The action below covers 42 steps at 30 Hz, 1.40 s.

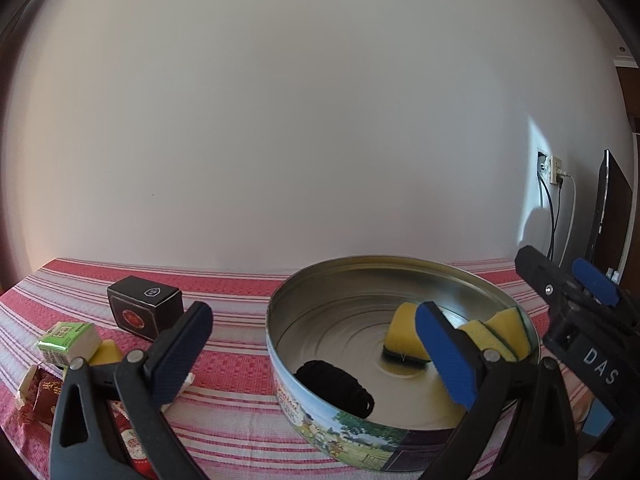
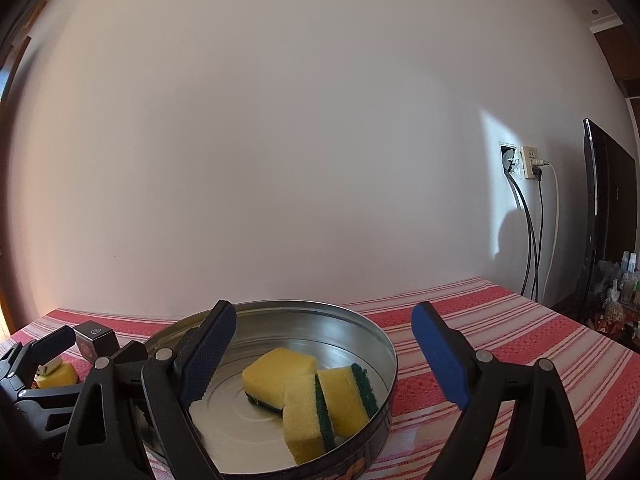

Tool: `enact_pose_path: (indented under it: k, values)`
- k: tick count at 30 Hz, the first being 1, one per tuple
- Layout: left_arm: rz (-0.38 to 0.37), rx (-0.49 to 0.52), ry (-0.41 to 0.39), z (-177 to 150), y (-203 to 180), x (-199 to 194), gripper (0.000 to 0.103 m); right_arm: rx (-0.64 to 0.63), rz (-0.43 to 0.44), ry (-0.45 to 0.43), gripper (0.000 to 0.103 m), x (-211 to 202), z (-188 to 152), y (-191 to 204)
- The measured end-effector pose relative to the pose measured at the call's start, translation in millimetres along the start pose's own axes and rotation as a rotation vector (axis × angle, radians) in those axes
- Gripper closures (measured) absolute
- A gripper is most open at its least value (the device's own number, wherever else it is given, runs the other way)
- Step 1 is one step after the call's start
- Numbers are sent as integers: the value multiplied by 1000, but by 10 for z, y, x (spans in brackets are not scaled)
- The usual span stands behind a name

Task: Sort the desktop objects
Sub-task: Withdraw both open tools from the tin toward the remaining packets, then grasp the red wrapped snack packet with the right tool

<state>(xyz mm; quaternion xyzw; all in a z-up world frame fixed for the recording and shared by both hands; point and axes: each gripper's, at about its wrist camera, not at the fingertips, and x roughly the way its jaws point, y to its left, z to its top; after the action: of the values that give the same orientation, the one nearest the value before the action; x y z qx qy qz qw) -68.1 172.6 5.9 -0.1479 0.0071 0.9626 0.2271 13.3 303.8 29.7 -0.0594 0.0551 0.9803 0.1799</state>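
Yellow sponges (image 2: 308,392) already lie in the tin (image 1: 344,412), so with both the left claw (image 1: 316,356) and the right claw (image 2: 324,364) wide and empty, we should next reach left for the sponge (image 1: 106,354) beside the boxes, squeezing gently.

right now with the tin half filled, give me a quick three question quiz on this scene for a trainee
1. True or false: the round tin lies on its side.
2. How many yellow sponges lie in the tin? A) one B) three C) five
3. Fill in: the black box stands ___ the tin.

Key: 1 false, it sits upright and open. 2 B. 3 outside, on the striped cloth.
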Motion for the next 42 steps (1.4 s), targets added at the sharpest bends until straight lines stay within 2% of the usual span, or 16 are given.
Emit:
enact_pose_path:
  k: [13,21,29,36,40,42]
  values:
    - [65,-2,-6,-44,404,-196,1,-60,84,-37,12,-260,-23,386]
    - [101,-15,-8,-78,721,-286,1,-68,170,-1,12,-359,-79,675]
    - [147,-44,7,-100,1154,-366,1,-106,316,86,12,-448,-171,1142]
    - [219,-168,39,-144,1758,-450,1,-190,412,160,12,-467,-245,1524]
    - [284,-254,86,-176,2142,-414,1,-198,465,204,12,-455,-262,1645]
    - [286,-280,116,-196,2289,-392,1,-226,487,247,12,-443,-286,1766]
